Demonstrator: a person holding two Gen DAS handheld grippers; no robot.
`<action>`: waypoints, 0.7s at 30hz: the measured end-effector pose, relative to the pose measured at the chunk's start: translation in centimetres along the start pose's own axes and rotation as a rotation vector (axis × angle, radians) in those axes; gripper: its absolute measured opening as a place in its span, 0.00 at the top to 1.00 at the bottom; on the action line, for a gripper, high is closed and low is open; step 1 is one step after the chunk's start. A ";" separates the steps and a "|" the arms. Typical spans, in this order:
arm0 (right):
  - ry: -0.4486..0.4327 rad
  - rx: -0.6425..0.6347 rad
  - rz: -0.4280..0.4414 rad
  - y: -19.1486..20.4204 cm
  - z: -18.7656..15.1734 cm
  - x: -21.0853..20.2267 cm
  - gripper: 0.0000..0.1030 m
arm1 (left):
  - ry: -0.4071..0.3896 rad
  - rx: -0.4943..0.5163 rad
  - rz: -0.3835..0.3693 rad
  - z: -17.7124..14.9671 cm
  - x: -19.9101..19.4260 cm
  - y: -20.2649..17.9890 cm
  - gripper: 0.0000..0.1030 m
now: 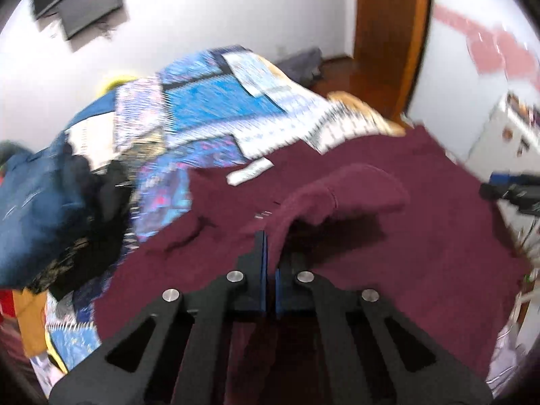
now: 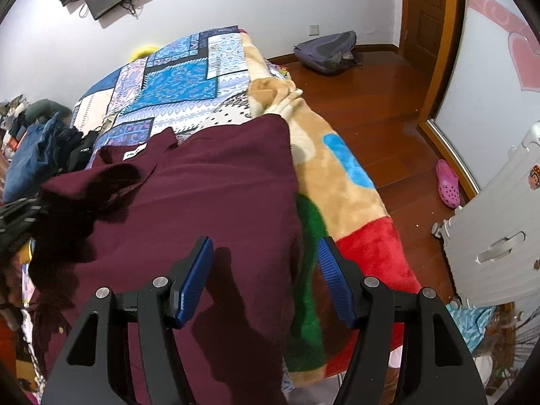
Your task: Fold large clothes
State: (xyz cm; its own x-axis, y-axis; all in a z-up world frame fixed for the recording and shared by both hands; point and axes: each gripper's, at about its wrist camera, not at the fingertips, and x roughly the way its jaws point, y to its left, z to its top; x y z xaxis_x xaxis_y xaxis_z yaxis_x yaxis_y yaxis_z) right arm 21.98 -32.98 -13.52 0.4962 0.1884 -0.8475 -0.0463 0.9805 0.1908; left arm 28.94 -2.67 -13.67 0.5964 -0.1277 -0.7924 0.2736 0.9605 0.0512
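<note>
A large maroon garment (image 2: 216, 189) lies spread on the bed, its white neck label (image 2: 134, 152) toward the far side. In the left wrist view my left gripper (image 1: 269, 236) is shut on a maroon sleeve (image 1: 341, 189) and lifts it over the garment's body (image 1: 422, 253). In the right wrist view my right gripper (image 2: 266, 246) is open and empty, hovering above the garment's right edge. The left gripper (image 2: 17, 216) shows at the far left there, holding the raised sleeve (image 2: 91, 182).
A blue patchwork quilt (image 2: 175, 84) and a plush multicolour blanket (image 2: 347, 182) cover the bed. A pile of jeans and dark clothes (image 1: 44, 195) lies at left. A white suitcase (image 2: 499, 236), pink shoe (image 2: 447, 182) and backpack (image 2: 327, 50) stand on the wooden floor.
</note>
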 end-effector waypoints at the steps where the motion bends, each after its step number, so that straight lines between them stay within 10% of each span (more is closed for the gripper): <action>1: -0.001 0.001 -0.001 0.0 0.1 0.0 0.41 | -0.018 -0.018 0.011 -0.2 -1.1 0.8 0.98; 12: -0.001 -0.038 0.017 2.0 0.6 0.7 0.41 | -0.079 -0.309 0.168 -7.5 -9.1 11.0 0.98; 21: 0.020 -0.099 -0.052 3.4 0.2 1.8 0.41 | 0.219 -0.467 0.045 -18.0 -3.6 14.0 0.79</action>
State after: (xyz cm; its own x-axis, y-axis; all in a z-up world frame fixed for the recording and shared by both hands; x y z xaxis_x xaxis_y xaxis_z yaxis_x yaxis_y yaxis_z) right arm 22.92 -29.37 -14.28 0.4826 0.1373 -0.8650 -0.1067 0.9895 0.0976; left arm 16.99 15.69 -21.04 0.4140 -0.0774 -0.9070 -0.1446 0.9781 -0.1495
